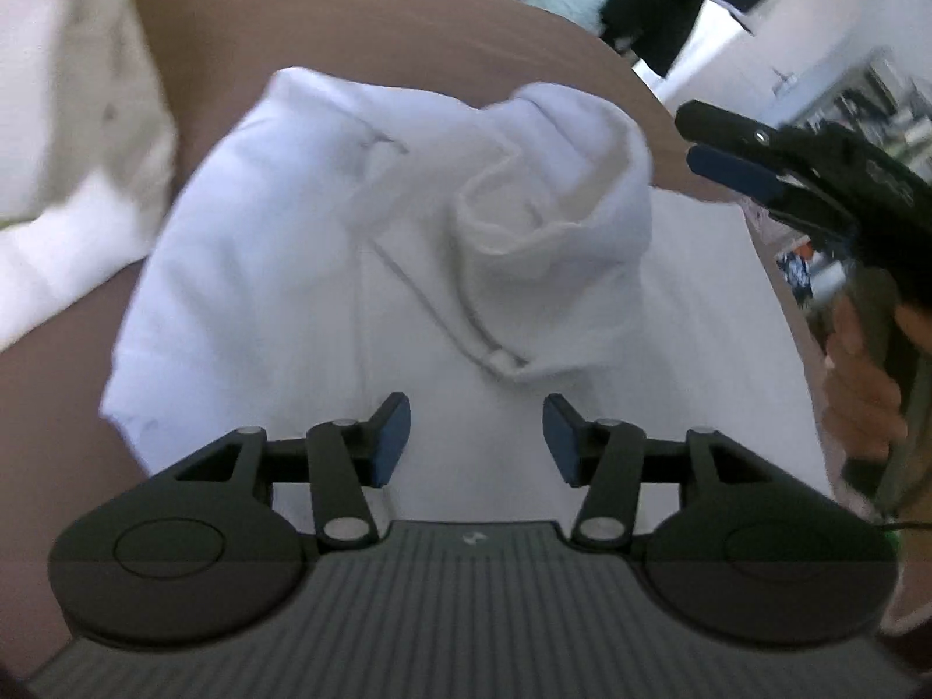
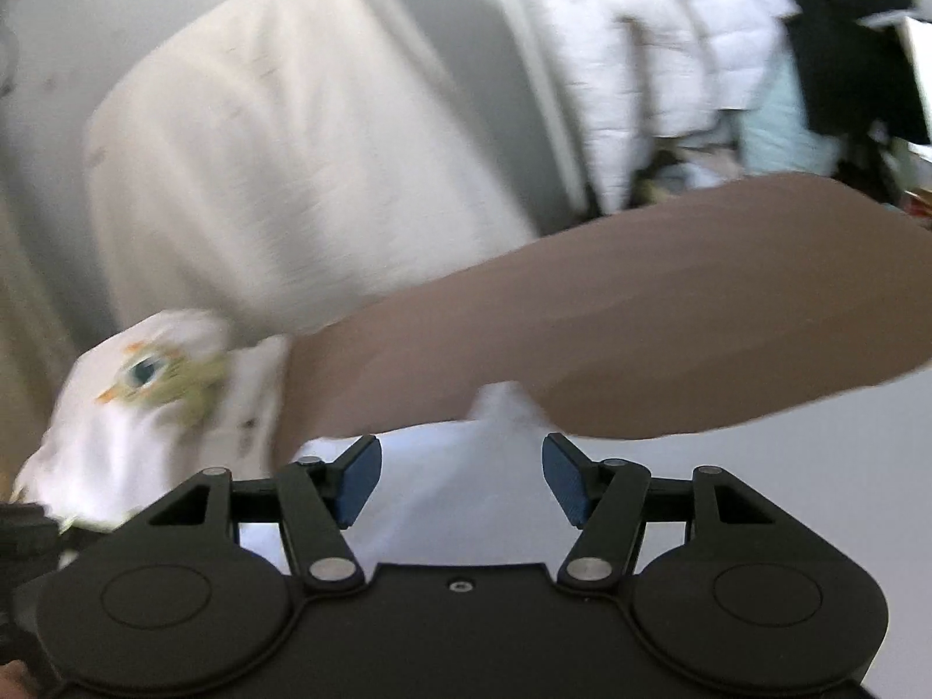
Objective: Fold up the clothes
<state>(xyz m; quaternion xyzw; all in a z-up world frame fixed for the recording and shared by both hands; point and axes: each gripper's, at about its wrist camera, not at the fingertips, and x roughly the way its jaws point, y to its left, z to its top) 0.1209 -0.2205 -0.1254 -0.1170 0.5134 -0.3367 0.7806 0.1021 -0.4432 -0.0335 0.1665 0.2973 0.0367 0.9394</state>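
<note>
left wrist view: white hoodie point(image 1: 361, 268) bunched mid-frame on brown table point(image 1: 408, 35); left gripper point(image 1: 476, 437) and right gripper point(image 2: 461, 480) both spread, empty. we'd flatten the hood before creasing.

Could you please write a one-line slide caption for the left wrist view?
Open left gripper poised over a white hoodie on a brown table.

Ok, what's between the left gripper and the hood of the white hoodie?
Only the hoodie's own flat white front: in the left wrist view, the left gripper hovers open over it, and the hood bunches just beyond.
</note>
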